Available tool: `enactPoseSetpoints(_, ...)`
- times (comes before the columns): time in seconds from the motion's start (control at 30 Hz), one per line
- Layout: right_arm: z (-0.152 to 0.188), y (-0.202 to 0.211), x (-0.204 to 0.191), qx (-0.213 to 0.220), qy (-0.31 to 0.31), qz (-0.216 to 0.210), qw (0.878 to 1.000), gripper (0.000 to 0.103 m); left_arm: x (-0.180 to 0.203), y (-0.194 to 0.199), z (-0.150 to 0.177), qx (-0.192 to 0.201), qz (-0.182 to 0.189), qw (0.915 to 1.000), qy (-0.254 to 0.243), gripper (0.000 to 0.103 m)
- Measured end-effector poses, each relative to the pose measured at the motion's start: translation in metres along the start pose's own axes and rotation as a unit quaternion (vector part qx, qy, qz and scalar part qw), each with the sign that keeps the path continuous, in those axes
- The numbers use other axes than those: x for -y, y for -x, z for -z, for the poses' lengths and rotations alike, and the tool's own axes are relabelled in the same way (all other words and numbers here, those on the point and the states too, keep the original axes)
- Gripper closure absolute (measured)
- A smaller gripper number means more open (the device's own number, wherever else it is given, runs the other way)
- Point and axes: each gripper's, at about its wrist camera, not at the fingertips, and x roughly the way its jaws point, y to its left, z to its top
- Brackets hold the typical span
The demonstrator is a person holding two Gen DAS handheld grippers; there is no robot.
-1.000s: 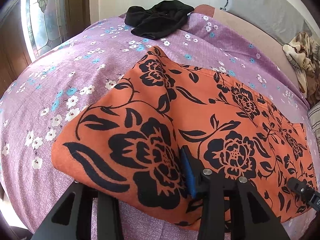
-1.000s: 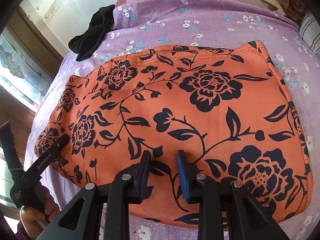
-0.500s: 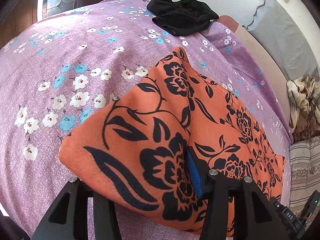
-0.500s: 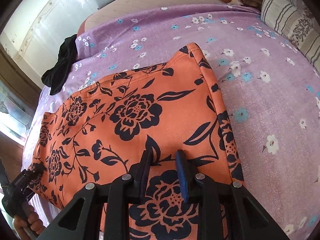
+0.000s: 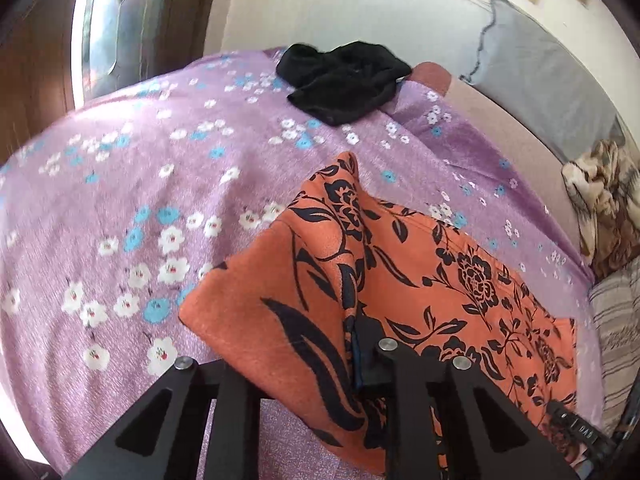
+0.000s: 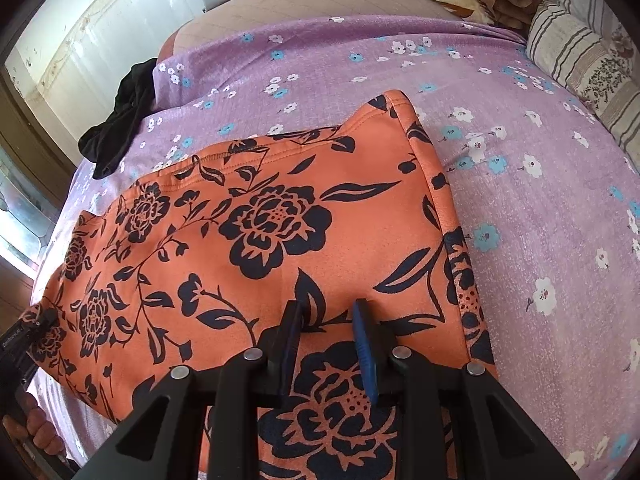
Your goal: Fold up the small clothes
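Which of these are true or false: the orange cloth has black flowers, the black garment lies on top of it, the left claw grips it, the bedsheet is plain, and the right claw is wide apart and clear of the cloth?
1. The orange cloth has black flowers. True.
2. The black garment lies on the orange cloth. False: it lies apart, at the far edge of the purple bedsheet.
3. The left claw grips the orange cloth. True: its jaws have just been closing, with a raised fold pinched between them.
4. The bedsheet is plain. False: it has white and blue flowers.
5. The right claw is wide apart, clear of the cloth. False: it is narrowly parted, with cloth between its tips.
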Motion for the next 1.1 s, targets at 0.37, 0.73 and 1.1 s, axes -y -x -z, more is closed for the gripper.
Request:
enactPoseSetpoints(0.37,-0.032,0.005,-0.032,-0.025,0.005,-0.146,0.989,0.072,0.124,0.034,0.066,0.123,-0.025,0.9270,-0.353,0.084)
enactPoseSetpoints(0.73,-0.077,-0.059,-0.060,-0.092,-0.053,-0.306,0.946,0.025,0.152,0.023,0.104,0.073,0.010,0.8949,-0.440,0.084)
enactPoseSetpoints(1.1,-0.102,-0.102,-0.116,-0.105,-0.016,-0.338,0.935,0.031,0.151,0.025,0.107,0.075,0.025,0.8906,-0.448,0.084)
